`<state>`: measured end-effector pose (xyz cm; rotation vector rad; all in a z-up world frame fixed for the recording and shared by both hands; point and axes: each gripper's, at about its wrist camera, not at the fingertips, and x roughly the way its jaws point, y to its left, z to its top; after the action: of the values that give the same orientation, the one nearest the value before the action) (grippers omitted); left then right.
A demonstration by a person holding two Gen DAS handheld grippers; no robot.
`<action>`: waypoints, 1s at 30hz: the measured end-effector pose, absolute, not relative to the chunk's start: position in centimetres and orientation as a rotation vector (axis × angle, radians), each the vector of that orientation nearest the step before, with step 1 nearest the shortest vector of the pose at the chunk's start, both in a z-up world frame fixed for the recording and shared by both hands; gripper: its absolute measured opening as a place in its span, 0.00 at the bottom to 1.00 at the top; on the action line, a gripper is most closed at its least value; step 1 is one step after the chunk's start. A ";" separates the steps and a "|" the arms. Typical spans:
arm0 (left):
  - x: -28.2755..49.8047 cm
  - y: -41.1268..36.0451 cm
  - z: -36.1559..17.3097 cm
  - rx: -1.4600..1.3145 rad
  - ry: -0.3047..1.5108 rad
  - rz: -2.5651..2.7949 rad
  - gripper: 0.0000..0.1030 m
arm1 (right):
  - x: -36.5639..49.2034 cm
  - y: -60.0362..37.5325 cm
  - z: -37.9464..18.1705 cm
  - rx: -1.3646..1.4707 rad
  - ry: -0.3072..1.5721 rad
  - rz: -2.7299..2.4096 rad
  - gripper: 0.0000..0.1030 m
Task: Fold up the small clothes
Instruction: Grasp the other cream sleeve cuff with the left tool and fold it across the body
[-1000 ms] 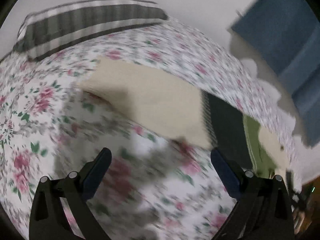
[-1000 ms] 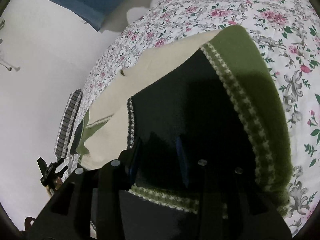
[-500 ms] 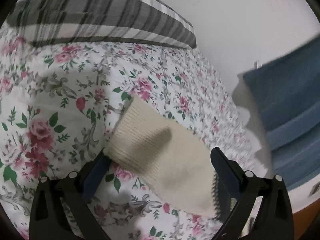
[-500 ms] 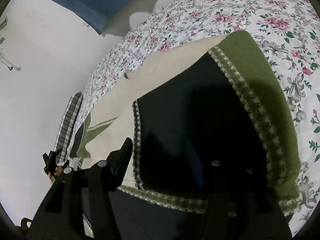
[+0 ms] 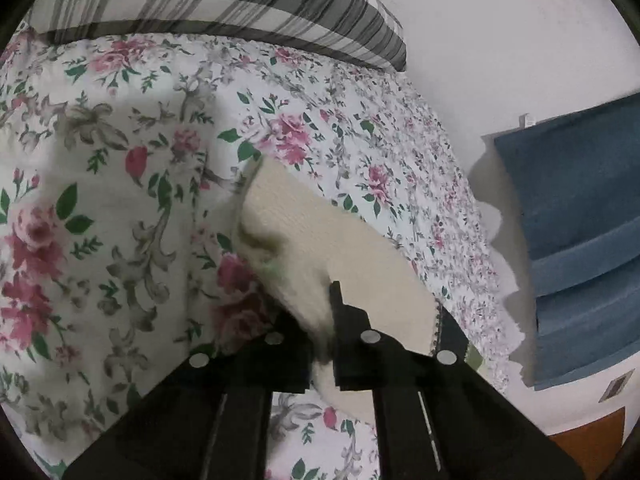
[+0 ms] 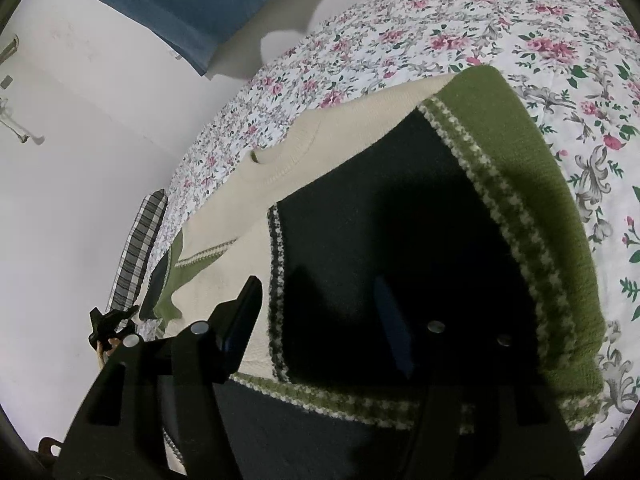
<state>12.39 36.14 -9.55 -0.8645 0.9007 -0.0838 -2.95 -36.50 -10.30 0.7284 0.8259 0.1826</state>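
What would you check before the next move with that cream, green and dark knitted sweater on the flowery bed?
1. Left hand-held gripper shut on the cream sleeve: ok, cloth is bunched between its fingers.
2. Only one layer of the sleeve pinched: cannot tell.
3. Right hand-held gripper free of the sweater: ok, its jaws stand apart over the dark panel and pinch nothing.
4. Sweater body lying flat on the floral bedspread: ok apart from a small pucker in the cream part.
5. Room to fold the sleeve inward: ok, the striped pillow lies well away at the head of the bed.
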 end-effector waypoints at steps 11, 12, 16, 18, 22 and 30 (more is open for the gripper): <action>9.8 24.9 5.0 -0.384 0.681 -0.163 0.07 | -3.3 -36.8 -9.8 0.756 0.813 0.172 0.57; 9.4 22.6 6.7 -0.351 0.653 -0.208 0.06 | -3.6 -36.8 -9.4 0.760 0.811 0.169 0.57; 7.4 13.9 11.5 -0.210 0.574 -0.355 0.07 | -4.6 -36.7 -8.3 0.766 0.787 0.183 0.57; 6.2 9.0 12.6 -0.170 0.565 -0.451 0.07 | -5.1 -36.5 -7.8 0.766 0.781 0.201 0.57; 3.7 -0.7 11.7 -0.079 0.567 -0.592 0.07 | -5.7 -36.0 -7.1 0.754 0.789 0.232 0.57; 2.8 -13.3 1.4 0.017 0.786 -0.742 0.07 | -6.7 -35.8 -7.8 0.788 0.801 0.275 0.57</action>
<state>2.84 -13.33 1.40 0.0173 0.7861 -0.7417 -6.72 -35.85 -7.75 0.7885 0.8014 0.2748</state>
